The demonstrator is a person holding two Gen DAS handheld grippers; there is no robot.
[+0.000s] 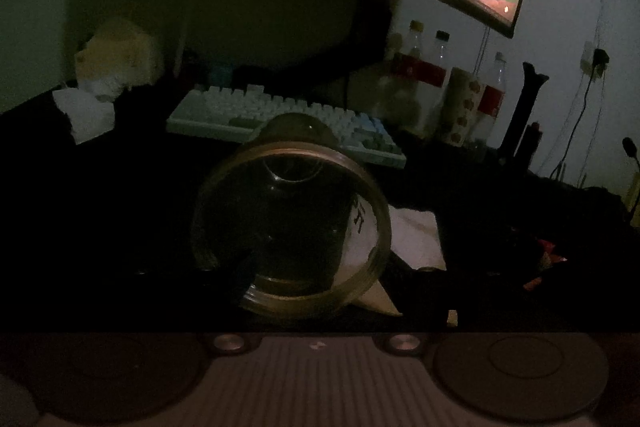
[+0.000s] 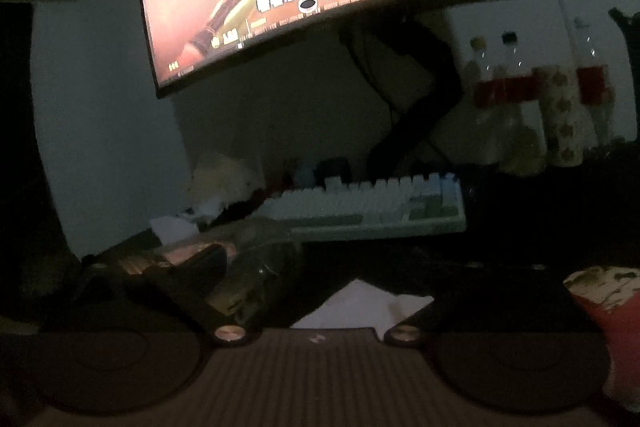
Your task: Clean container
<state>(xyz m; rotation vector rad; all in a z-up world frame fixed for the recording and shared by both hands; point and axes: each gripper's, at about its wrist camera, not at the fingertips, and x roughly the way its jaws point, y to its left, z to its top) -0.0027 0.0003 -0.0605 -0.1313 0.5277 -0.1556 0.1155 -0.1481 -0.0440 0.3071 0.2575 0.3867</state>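
A: Two grippers, one jar (image 1: 290, 223). Where was it?

B: Tipped, mouth toward the left gripper (image 1: 320, 291), which appeared clenched on its rim above the dark desk (image 1: 120, 207). Whether the right gripper (image 2: 316, 291) gripped anything, I couldn't tell; a white tissue (image 2: 360, 307) lay between its fingers.

A: Risks?

B: Glass slipping in dim light. The keyboard (image 1: 280, 115) sat just behind, the bottles (image 1: 424, 67) nearby.
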